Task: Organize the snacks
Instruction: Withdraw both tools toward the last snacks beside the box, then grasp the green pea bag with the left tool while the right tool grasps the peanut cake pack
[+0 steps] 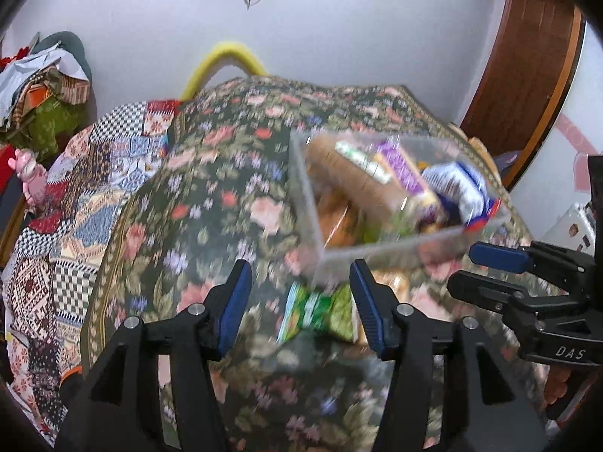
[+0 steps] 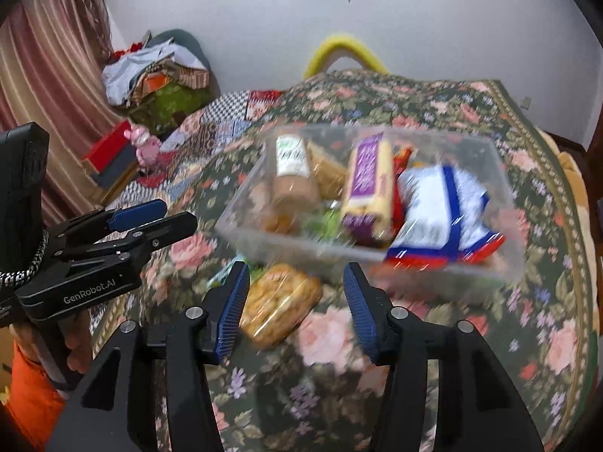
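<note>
A clear plastic box [image 2: 377,248] is sitting on a flowery blanket [image 2: 433,358], and it is already holding many snacks: a purple and yellow pack [image 2: 367,192], a blue and white bag [image 2: 441,211] and a brown roll of biscuits [image 2: 292,184]. Two snacks are lying on the blanket just in front of the box. One is a golden pack of cookies [image 2: 277,305] and the other is a green pack [image 1: 316,310]. The right gripper [image 2: 296,309] is hanging over the cookies with its jaws partly open and nothing in them. The left gripper [image 1: 301,307] is hanging over the green pack, also partly open and holding nothing. It looks like the job is almost done and these last two snacks are waiting to go in. Next, I think each gripper needs to go down, squeeze its pack softly so the cookies are not breaking, and lift it over the box wall.
</note>
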Available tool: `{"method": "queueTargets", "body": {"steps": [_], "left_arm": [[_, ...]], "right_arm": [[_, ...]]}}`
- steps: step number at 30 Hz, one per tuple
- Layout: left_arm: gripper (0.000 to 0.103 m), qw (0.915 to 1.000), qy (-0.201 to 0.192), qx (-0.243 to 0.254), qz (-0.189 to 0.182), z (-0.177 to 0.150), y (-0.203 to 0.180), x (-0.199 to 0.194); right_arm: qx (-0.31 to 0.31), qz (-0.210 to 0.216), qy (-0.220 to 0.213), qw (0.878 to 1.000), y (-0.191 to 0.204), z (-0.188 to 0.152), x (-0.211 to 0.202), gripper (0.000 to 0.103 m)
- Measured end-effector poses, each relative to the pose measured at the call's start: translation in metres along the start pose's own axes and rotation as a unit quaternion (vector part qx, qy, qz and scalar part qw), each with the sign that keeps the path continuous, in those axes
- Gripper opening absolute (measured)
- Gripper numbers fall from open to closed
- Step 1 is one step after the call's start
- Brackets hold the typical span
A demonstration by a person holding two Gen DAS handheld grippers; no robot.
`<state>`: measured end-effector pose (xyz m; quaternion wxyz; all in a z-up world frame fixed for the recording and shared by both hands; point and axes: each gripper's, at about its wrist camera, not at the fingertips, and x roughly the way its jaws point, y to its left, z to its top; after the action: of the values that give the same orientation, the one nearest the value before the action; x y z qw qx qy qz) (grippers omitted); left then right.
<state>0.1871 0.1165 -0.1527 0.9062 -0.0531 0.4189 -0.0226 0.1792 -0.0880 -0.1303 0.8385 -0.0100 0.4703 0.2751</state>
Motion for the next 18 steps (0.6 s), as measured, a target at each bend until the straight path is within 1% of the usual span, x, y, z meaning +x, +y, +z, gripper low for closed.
{"method": "queueTargets", "body": {"steps": [5, 12, 15, 18], "left_arm": [[0.054, 0.9998, 0.019, 0.003, 0.002, -0.020, 0.010, 0.008], [0.061, 0.9992, 0.039, -0.002, -0.002, -0.041, 0.025, 0.020], [0.063, 0.9987, 0.050, -0.005, -0.004, -0.046, 0.029, 0.027], [0.064, 0.9986, 0.053, -0.009, -0.005, -0.049, 0.031, 0.032]], "right_arm": [[-0.013, -0.002, 0.035, 0.999, 0.014, -0.012, 0.023, 0.053], [0.003, -0.025, 0.066, 0.998, 0.021, -0.017, 0.059, 0.069], [0.009, -0.026, 0.072, 0.997, 0.024, -0.014, 0.067, 0.070], [0.004, -0.031, 0.078, 0.996, 0.027, -0.013, 0.074, 0.070]]}}
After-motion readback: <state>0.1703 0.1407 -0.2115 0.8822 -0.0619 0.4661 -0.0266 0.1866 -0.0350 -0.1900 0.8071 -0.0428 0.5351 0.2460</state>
